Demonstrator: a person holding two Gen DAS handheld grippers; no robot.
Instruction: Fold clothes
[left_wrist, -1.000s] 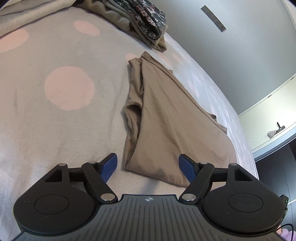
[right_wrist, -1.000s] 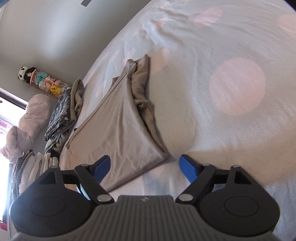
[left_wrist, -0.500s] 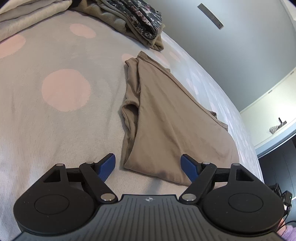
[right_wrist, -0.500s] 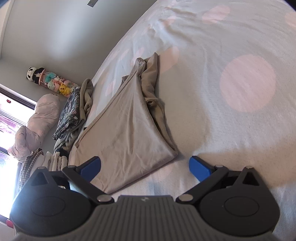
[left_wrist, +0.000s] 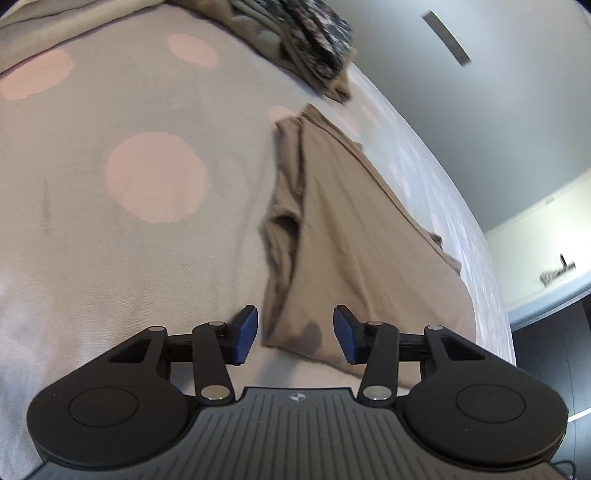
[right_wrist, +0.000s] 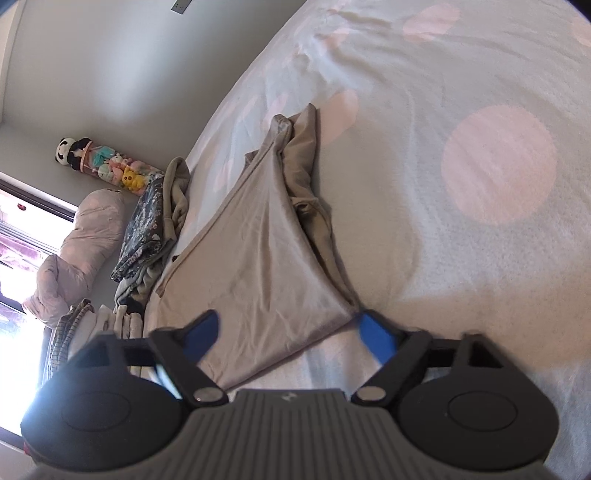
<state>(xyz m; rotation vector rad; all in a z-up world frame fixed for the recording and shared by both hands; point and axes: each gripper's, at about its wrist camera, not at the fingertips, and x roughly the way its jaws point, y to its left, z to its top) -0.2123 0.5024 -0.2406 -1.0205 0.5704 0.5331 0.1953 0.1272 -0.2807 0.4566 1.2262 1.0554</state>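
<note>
A beige garment lies folded lengthwise on a pale bedspread with pink dots. My left gripper hovers at the garment's near corner, its jaws closing with the cloth's edge between the blue pads, which stand apart from it. In the right wrist view the same garment stretches away from the opposite end. My right gripper straddles its near corner, jaws closing, and the pads do not press the cloth.
A heap of clothes with a dark floral piece lies at the far end of the bed. In the right wrist view that heap, a pale pillow, stacked folded laundry and soft toys sit by a window.
Both grippers' jaws have narrowed from wide open around the garment's near corners. Neither hand has shifted much; the garment lies as before.
</note>
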